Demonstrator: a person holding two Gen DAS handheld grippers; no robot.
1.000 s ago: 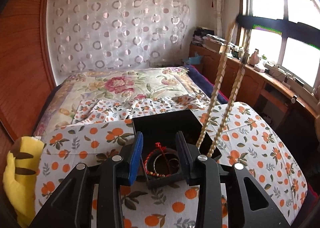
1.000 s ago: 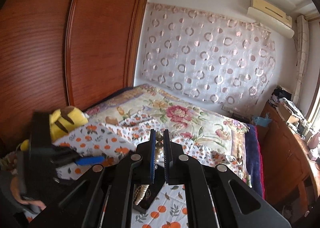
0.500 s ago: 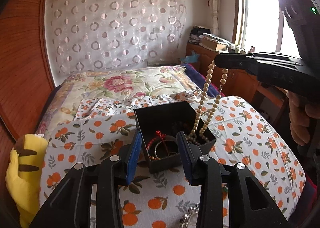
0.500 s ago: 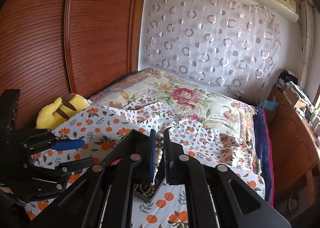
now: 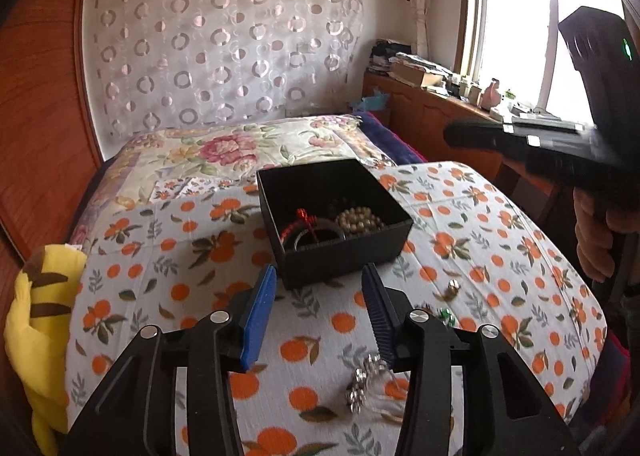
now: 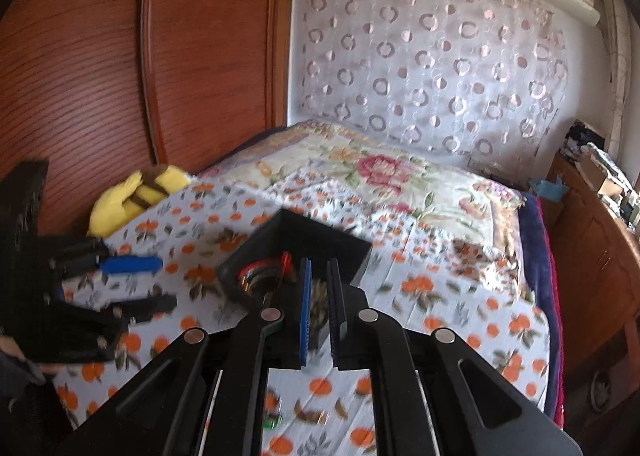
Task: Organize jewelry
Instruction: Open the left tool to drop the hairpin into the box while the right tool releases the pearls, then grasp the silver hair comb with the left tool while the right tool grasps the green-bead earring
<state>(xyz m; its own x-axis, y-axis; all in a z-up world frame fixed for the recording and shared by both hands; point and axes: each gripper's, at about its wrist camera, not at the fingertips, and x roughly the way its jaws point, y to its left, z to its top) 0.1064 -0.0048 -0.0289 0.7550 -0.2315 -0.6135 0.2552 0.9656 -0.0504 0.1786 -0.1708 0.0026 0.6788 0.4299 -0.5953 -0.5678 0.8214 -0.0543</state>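
Observation:
A black open box (image 5: 340,256) (image 6: 320,236) stands on the orange-print cloth. Inside lie a red bracelet (image 5: 304,222) with dark rings and a coiled cream bead necklace (image 5: 358,218). My left gripper (image 5: 320,284) (image 6: 160,284) sits just short of the box's near wall; its jaws are opening with nothing between them. Silver jewelry (image 5: 362,380) lies on the cloth by its right finger. My right gripper (image 6: 319,272) (image 5: 448,134) hovers over the box, jaws nearly together; no strand hangs from it, and blurred beads show through the slit.
A small ring (image 5: 452,288) and a green trinket (image 5: 446,316) lie right of the box. A yellow plush (image 5: 40,336) sits at the bed's left edge by the wooden wardrobe (image 6: 120,76). A floral quilt (image 5: 240,148) lies behind; a wooden cabinet (image 5: 432,128) runs under the window.
The bead necklace that hung from my right gripper has gone down into the box and lies coiled there. My left gripper has drawn back from the box and spread wider.

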